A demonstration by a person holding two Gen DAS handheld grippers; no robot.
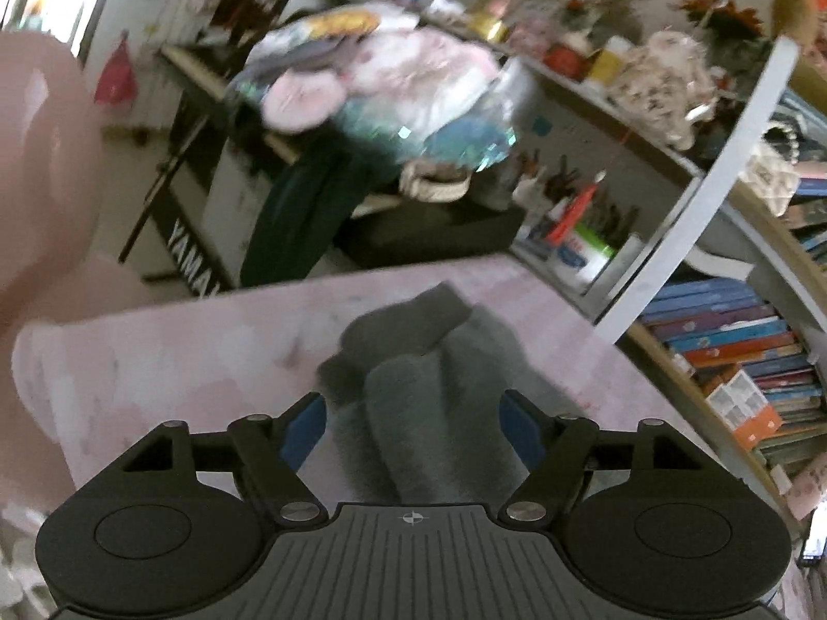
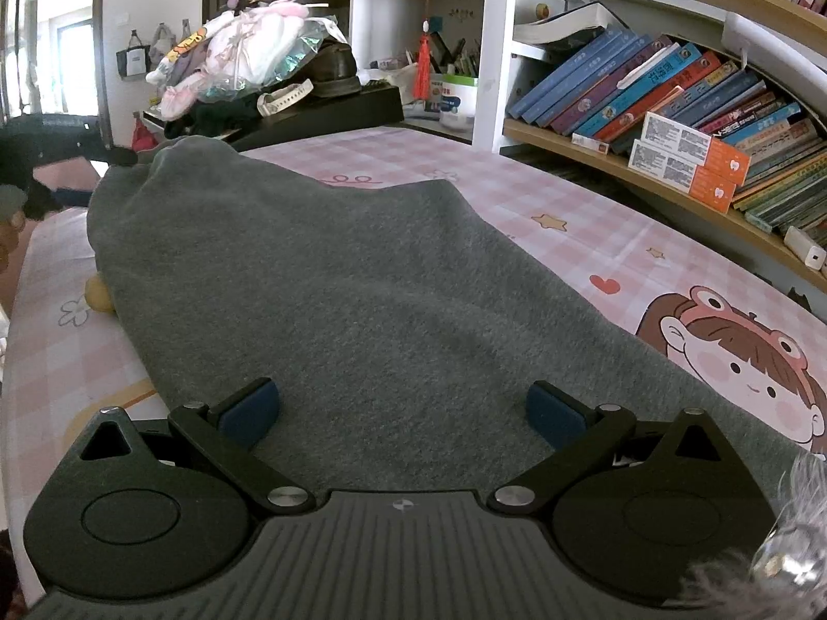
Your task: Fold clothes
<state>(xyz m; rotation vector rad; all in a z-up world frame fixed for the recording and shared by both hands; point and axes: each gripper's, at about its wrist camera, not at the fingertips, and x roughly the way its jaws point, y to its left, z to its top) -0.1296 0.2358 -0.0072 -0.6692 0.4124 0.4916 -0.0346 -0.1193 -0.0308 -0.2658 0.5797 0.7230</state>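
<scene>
Jaws wide and holding nothing, both the left gripper and right gripper straddle the grey garment, apparently ready to pinch a fold

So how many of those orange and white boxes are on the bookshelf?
2, judging by the right wrist view: an upper box lying in front of the slanted books, and a lower box directly beneath it, both on the wooden shelf. More may be hidden further right.

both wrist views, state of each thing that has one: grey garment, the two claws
grey garment: spread over the pink checked tablecloth, far end bunched
left claw: open, blue pads either side of a grey fold, not pinching it
right claw: open, over the flat near part of the garment
</scene>
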